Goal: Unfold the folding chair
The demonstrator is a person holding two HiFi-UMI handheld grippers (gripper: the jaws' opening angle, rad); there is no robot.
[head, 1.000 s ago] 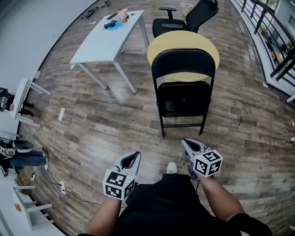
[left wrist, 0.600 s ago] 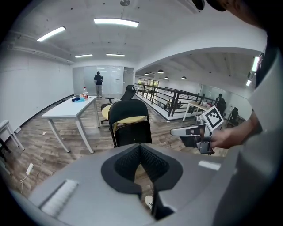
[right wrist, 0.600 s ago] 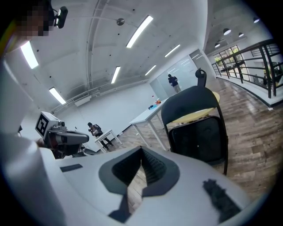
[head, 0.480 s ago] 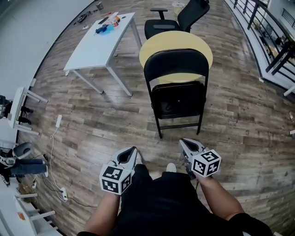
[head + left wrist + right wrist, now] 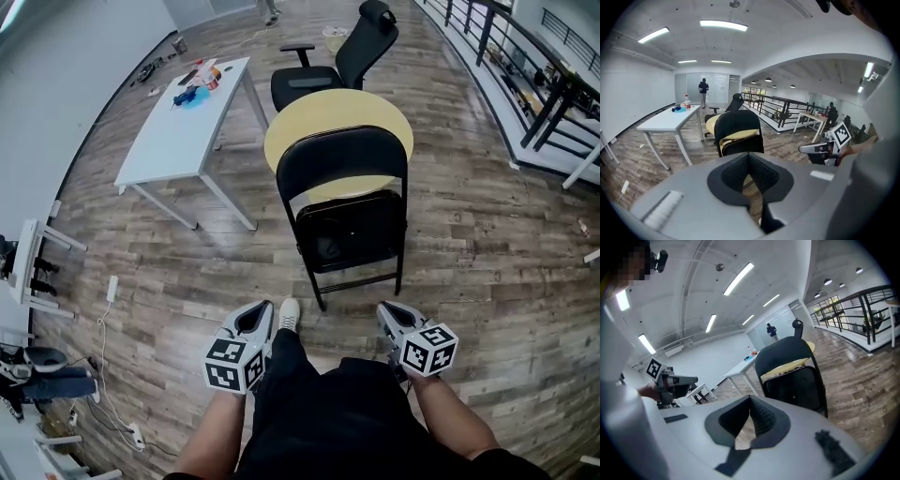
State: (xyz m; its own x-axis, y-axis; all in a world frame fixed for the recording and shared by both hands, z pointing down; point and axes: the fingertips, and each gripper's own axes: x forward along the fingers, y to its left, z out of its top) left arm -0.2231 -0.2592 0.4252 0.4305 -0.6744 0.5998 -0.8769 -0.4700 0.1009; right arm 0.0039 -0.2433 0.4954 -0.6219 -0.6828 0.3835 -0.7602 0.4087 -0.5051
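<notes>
A black folding chair point(image 5: 347, 202) stands folded upright on the wood floor just ahead of me, leaning against a round yellow table point(image 5: 333, 117); its rounded backrest point(image 5: 737, 124) fills the middle of the left gripper view, and its seat panel point(image 5: 797, 387) shows in the right gripper view. My left gripper point(image 5: 259, 313) hangs shut and empty short of the chair's left leg. My right gripper point(image 5: 386, 309) is shut and empty too, close to the chair's right leg. Neither touches the chair.
A white rectangular table point(image 5: 183, 117) with small items on it stands at the left. A black office chair point(image 5: 328, 66) sits behind the yellow table. Railings point(image 5: 506, 56) and a desk line the right side. Cables and a power strip point(image 5: 112, 286) lie at left. A person point(image 5: 703, 91) stands far back.
I have come closer to the chair: it sits nearer and more central in the head view. Both grippers moved forward with me, still shut.
</notes>
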